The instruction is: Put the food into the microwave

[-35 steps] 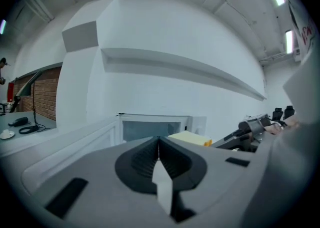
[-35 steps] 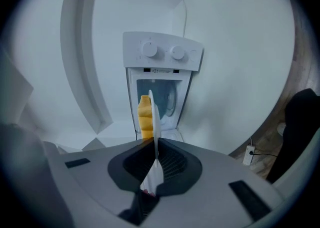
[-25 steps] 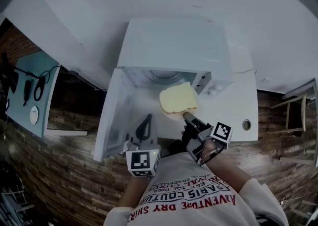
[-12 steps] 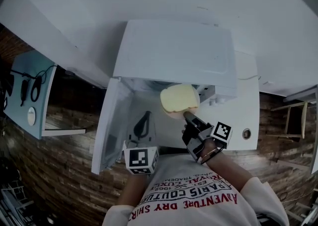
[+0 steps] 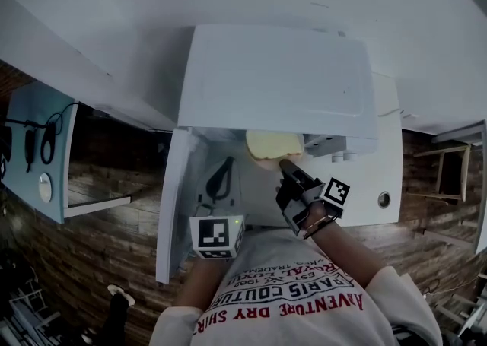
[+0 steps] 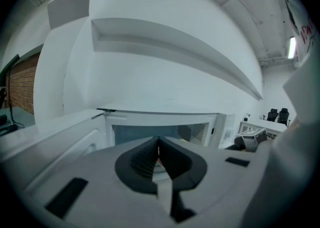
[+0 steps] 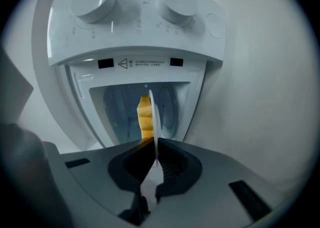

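A white microwave (image 5: 278,78) stands on a white counter, its door (image 5: 173,200) swung open to the left. My right gripper (image 5: 285,166) is shut on the rim of a thin white plate (image 7: 151,117) that carries yellow food (image 5: 275,145). The plate is at the mouth of the cavity, partly under the microwave's top. In the right gripper view the food (image 7: 144,117) shows against the cavity (image 7: 125,111), with the plate seen edge-on. My left gripper (image 5: 225,166) is shut with nothing in it, just in front of the opening beside the door. In the left gripper view the left gripper (image 6: 158,144) faces the cavity (image 6: 145,133).
Two control knobs (image 7: 94,2) (image 7: 177,2) sit on the microwave's panel beside the opening. The white counter (image 5: 373,185) has a round cable hole (image 5: 384,199) at the right. A light blue table (image 5: 38,147) with cables stands off to the left over the wooden floor.
Both grippers have moved forward toward the microwave. The plate with the food has gone from in front of the opening to its mouth, partly under the top.
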A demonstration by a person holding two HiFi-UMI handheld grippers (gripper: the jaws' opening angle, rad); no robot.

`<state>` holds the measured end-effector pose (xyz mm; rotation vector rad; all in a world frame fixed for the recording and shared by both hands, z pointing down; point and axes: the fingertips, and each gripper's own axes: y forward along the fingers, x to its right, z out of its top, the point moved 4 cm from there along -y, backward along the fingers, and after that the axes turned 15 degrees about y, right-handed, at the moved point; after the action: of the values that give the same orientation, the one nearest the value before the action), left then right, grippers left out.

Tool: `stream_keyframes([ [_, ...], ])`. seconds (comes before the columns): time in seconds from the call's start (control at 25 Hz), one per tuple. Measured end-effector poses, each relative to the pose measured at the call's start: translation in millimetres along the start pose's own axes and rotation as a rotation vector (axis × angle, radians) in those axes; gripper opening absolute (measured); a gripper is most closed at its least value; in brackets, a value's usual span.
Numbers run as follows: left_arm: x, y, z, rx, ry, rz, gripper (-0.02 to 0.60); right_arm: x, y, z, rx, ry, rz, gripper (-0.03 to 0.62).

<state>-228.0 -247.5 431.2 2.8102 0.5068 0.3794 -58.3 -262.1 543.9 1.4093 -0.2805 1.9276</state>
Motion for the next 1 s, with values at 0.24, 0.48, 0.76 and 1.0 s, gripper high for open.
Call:
stream_keyframes([
  [0.24,-14.7,9.4,-7.7,-0.001,-0.003,-0.037,0.008,10.2,31.1,9.4,0.061,-0.007,0.005,0.023],
  [0.48,-14.1,10.7,-10.4,-0.006,0.001,-0.067,0.008,10.7,52.8,19.2,0.077,-0.097,0.066,0.022],
  [0.76,-17.0,11.0,-12.4,-0.015,0.013,-0.072,0.008,14.0,70.8,26.0,0.101,-0.099,0.055,0.023],
  [1.0,-19.1,12.9,-16.3,-0.024,-0.031,-0.071,0.008,17.7,81.5,32.6,0.120,-0.081,0.032,0.023],
])
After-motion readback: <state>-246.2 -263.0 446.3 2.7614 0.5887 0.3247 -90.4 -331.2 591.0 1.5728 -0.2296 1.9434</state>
